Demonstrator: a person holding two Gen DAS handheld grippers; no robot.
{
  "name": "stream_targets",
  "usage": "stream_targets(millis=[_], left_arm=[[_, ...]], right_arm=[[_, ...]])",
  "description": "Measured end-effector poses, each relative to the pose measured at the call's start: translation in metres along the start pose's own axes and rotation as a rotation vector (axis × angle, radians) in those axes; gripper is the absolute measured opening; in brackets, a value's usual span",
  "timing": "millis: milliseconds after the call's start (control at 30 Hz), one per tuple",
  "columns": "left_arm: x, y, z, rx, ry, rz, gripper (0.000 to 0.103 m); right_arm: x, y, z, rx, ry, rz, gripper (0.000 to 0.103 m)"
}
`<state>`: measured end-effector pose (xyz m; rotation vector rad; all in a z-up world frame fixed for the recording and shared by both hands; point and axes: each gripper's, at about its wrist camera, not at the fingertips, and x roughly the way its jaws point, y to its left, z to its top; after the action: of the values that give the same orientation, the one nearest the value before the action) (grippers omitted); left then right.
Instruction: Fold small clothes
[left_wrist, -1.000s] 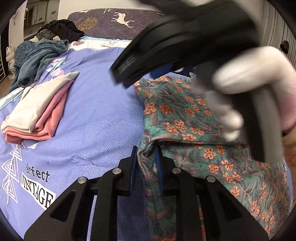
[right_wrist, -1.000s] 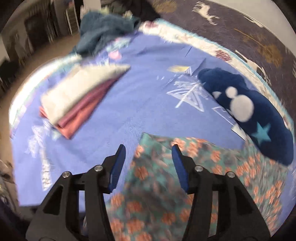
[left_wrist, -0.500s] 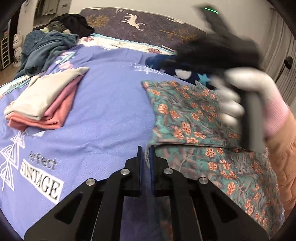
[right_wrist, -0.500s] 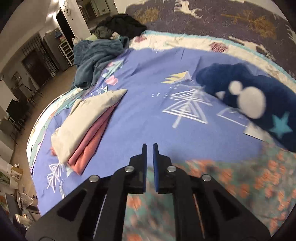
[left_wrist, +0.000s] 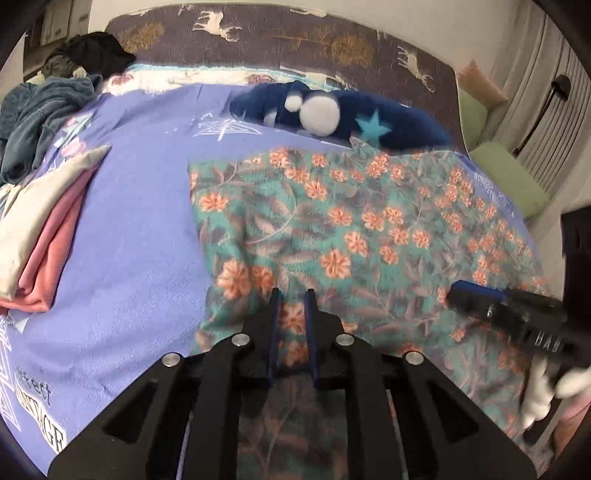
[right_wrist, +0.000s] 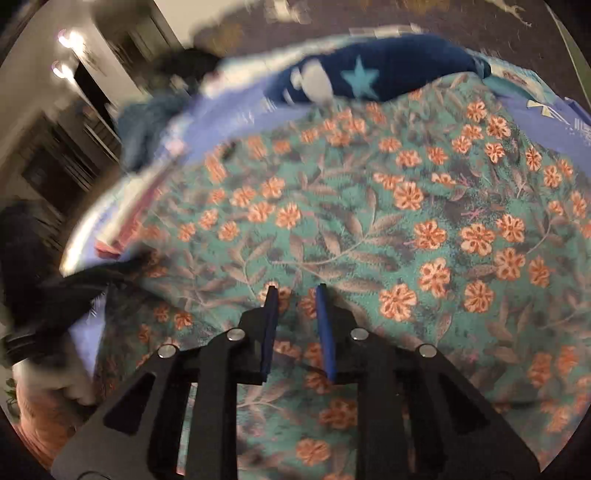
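Claw tips of the left claw (left_wrist: 291, 291) and right claw (right_wrist: 297, 288) stand slightly apart over the floral garment (left_wrist: 369, 229), spread on the bed (left_wrist: 140, 236); gripping one layer could drag it toward 6 o'clock.
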<state>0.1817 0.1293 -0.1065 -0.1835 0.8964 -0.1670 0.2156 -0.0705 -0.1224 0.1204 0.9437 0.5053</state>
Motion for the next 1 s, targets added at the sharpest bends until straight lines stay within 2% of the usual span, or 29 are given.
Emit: stream_targets(millis=[133,200,267,433,533,600,633,667,800,900,1000], left_arm=[[0.000,0.002,-0.001,0.001,-0.004,-0.001,0.014],[0.000,-0.001,-0.001,0.015,-0.005,0.016,0.015],[-0.001,-0.004,-0.003,0.032,-0.010,0.036,0.015],[-0.010,-0.024,-0.004,0.105,-0.028,0.124,0.017],[-0.017,-0.051,-0.005,0.132,-0.039,0.044,0.018],[-0.017,-0.076,-0.005,0.171,-0.044,0.004,0.030],[-0.016,-0.092,-0.006,0.196,-0.048,-0.021,0.041],[-0.014,-0.106,-0.006,0.218,-0.049,-0.047,0.045],[0.007,-0.164,-0.011,0.324,-0.020,-0.102,0.047],[0.026,-0.184,-0.014,0.326,0.030,-0.137,0.047],[0.040,-0.191,-0.019,0.339,0.058,-0.108,0.052]], right_arm=[[-0.006,-0.005,-0.002,0.050,-0.006,0.017,0.021],[-0.009,-0.012,-0.003,0.085,-0.005,0.029,0.017],[-0.017,-0.025,-0.005,0.133,-0.006,0.020,0.008],[-0.059,-0.092,-0.028,0.302,-0.053,-0.020,0.000],[-0.100,-0.135,-0.049,0.413,-0.101,-0.022,0.000],[-0.137,-0.156,-0.064,0.436,-0.175,-0.043,0.004],[-0.154,-0.165,-0.071,0.450,-0.213,-0.080,0.017],[-0.173,-0.175,-0.079,0.472,-0.256,-0.118,0.031],[-0.251,-0.239,-0.131,0.690,-0.417,-0.166,0.035],[-0.284,-0.286,-0.181,0.909,-0.483,-0.203,0.037],[-0.304,-0.327,-0.234,1.157,-0.532,-0.223,0.043]])
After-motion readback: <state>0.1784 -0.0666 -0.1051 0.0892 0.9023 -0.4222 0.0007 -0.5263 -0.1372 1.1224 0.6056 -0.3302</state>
